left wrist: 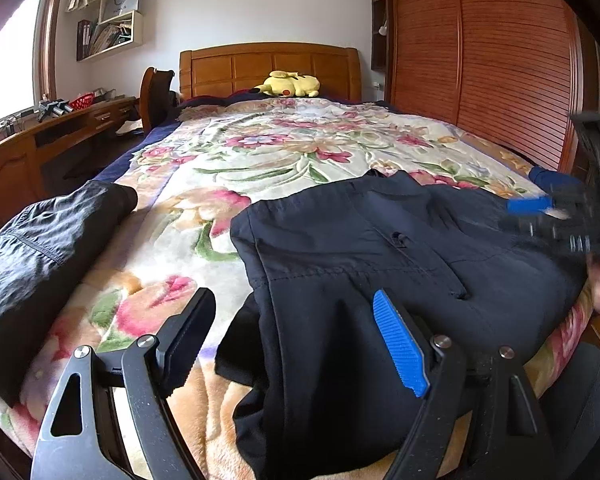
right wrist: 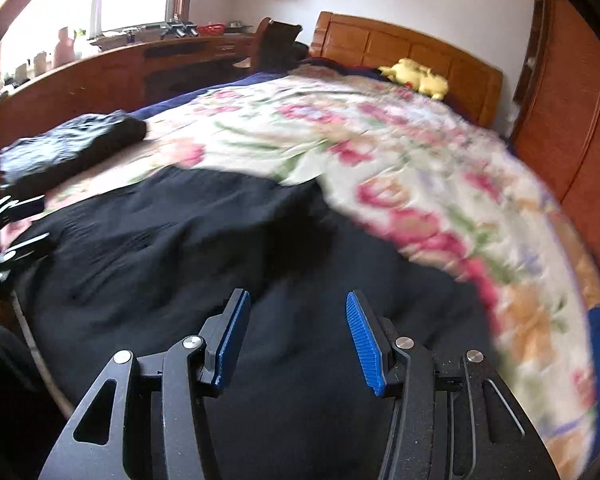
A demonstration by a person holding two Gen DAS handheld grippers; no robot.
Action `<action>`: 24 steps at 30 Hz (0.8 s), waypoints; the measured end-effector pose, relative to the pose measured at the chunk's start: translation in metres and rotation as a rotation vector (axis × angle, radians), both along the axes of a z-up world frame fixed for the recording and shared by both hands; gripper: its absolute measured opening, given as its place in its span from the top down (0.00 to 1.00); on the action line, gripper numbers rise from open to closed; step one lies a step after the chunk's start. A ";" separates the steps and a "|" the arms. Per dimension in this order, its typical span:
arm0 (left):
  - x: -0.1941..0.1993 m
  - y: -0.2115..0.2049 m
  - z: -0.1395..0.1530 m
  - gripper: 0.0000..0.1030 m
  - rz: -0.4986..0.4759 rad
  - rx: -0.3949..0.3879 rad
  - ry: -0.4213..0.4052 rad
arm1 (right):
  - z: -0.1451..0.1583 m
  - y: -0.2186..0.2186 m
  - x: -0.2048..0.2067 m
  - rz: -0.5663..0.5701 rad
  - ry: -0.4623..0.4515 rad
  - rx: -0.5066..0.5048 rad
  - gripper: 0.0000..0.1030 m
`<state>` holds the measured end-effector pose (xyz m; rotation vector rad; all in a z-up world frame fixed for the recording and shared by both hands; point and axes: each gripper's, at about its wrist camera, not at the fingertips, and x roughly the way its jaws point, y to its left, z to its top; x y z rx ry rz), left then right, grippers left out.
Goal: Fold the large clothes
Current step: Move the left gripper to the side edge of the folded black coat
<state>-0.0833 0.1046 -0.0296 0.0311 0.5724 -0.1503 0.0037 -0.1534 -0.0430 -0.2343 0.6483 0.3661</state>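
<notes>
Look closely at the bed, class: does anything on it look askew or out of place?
The dark garment lies rumpled near the foot of the floral blanket, its lower part hanging over the bed's edge. A second dark garment sits bunched at the left edge. Nothing looks spilled or damaged.

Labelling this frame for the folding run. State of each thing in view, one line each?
Dark trousers: spread flat on the bed, unfolded, in neither grip.
Black garment: folded bundle, off to the left.
Left hand-held gripper: open, empty, over the trousers' edge.
Right hand-held gripper: jaws apart, empty, over the trousers.
Floral blanket: laid flat.
Yellow plush toy: lying by the headboard.
</notes>
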 end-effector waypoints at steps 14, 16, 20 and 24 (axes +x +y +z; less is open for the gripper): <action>-0.029 0.013 -0.004 0.20 0.032 -0.058 0.020 | -0.051 0.001 -0.047 -0.107 -0.063 0.024 0.49; -0.039 0.017 -0.004 0.20 0.047 -0.070 0.024 | -0.036 0.000 -0.074 -0.109 -0.091 0.034 0.49; -0.049 0.019 -0.002 0.20 0.070 -0.062 0.032 | -0.041 -0.004 -0.088 -0.099 -0.101 0.034 0.49; -0.049 0.016 0.000 0.20 0.068 -0.065 0.042 | -0.055 -0.004 -0.089 -0.097 -0.097 0.028 0.49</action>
